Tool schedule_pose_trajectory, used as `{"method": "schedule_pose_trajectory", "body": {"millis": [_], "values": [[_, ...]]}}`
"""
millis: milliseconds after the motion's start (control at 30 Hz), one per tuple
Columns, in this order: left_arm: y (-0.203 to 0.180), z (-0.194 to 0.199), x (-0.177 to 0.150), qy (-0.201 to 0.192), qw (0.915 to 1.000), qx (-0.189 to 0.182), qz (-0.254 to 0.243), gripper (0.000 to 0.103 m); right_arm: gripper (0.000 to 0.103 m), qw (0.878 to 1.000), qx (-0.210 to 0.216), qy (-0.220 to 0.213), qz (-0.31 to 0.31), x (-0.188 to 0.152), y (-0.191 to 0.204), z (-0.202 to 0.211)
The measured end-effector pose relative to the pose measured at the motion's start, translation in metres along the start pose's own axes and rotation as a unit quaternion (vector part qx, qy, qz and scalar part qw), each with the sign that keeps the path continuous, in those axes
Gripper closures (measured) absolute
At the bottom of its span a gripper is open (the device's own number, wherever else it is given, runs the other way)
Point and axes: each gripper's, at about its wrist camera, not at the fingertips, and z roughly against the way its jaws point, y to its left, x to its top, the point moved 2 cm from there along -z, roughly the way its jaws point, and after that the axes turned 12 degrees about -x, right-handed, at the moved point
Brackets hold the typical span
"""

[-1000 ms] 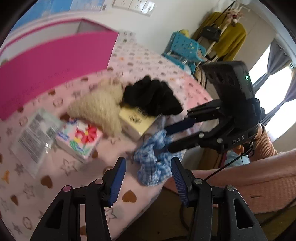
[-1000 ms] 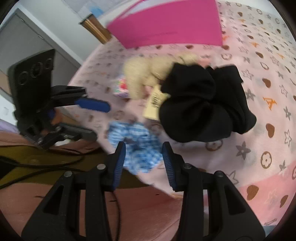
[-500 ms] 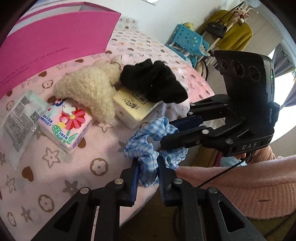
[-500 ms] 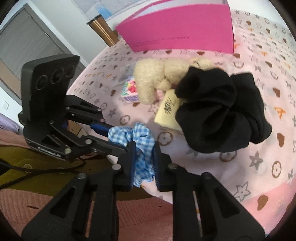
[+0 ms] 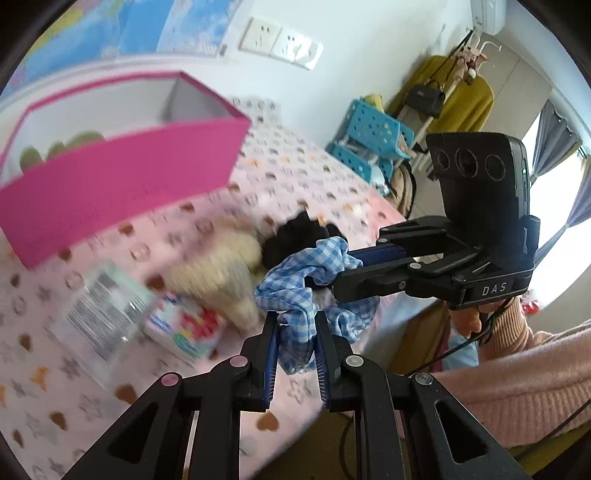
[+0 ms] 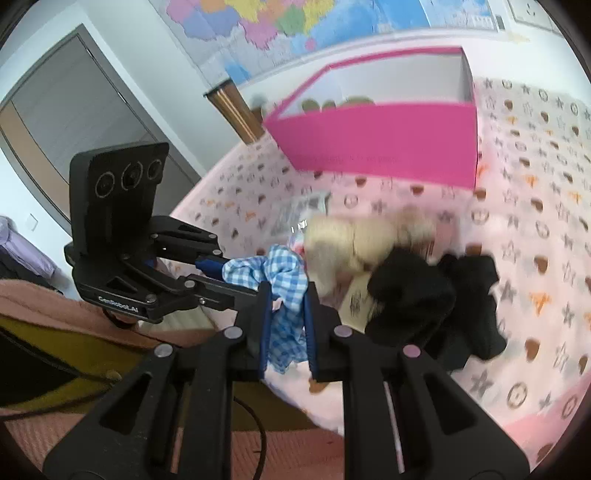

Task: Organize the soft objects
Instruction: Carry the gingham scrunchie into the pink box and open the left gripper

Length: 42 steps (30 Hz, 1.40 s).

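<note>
Both grippers clamped on one blue-and-white gingham fabric scrunchie [image 5: 295, 291], held above the near edge of the pink patterned bedspread [image 5: 280, 177].

The left wrist view alone shows a yellow garment on a rack [image 5: 461, 96], a blue plastic stool [image 5: 369, 140] and the person's pink knitted sleeve [image 5: 524, 373]. The right wrist view alone shows a wall map [image 6: 295, 26] and a grey door [image 6: 85, 122]. The left gripper [image 5: 295, 343] angles downward, jaws narrow, pinching the scrunchie's lower fold. The right gripper [image 6: 286, 317] tilts less steeply, jaws narrow on the opposite fold. On the bedspread lie a cream fleecy plush [image 6: 354, 240], a crumpled black cloth [image 6: 424, 295] and an open, rigid pink rectangular box [image 6: 380, 140].
</note>
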Motion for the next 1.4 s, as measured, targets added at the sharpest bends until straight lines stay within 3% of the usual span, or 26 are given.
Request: {"method": "schedule_pose_trajectory", "body": {"millis": [233, 467, 667, 833, 1100, 1233, 1267, 1367, 1400], "values": [[0.009, 0.019, 0.037, -0.036, 0.9989, 0.030, -0.009, 0.086, 0.085, 0.999, -0.007, -0.037, 0.001, 0.037, -0.009, 0.010], [0.025, 0.036, 0.099, -0.071, 0.9958, 0.055, -0.019, 0.086, 0.085, 0.997, -0.018, -0.080, 0.006, 0.101, -0.029, 0.017], [0.046, 0.030, 0.149, -0.079, 0.9917, 0.100, -0.020, 0.086, 0.085, 0.995, -0.037, -0.095, 0.002, 0.156, -0.053, 0.007], [0.081, 0.017, 0.183, -0.071, 0.9888, 0.131, 0.007, 0.086, 0.085, 0.995, -0.052, -0.081, -0.011, 0.193, -0.078, -0.017], [0.139, -0.017, 0.207, -0.037, 0.9849, 0.154, 0.070, 0.086, 0.085, 0.994, -0.098, -0.028, -0.024, 0.227, -0.110, -0.064], [0.157, -0.025, 0.213, -0.031, 0.9813, 0.161, 0.100, 0.078, 0.085, 0.991, -0.126, -0.004, -0.038, 0.236, -0.129, -0.087], [0.159, -0.027, 0.214, -0.030, 0.9805, 0.162, 0.106, 0.076, 0.083, 0.990, -0.132, 0.000, -0.043, 0.236, -0.133, -0.091], [0.169, -0.030, 0.214, -0.028, 0.9763, 0.176, 0.123, 0.064, 0.058, 0.984, -0.167, 0.019, -0.058, 0.238, -0.146, -0.105], [0.171, -0.030, 0.213, -0.030, 0.9751, 0.180, 0.127, 0.064, 0.058, 0.984, -0.166, 0.016, -0.060, 0.238, -0.147, -0.105]]}}
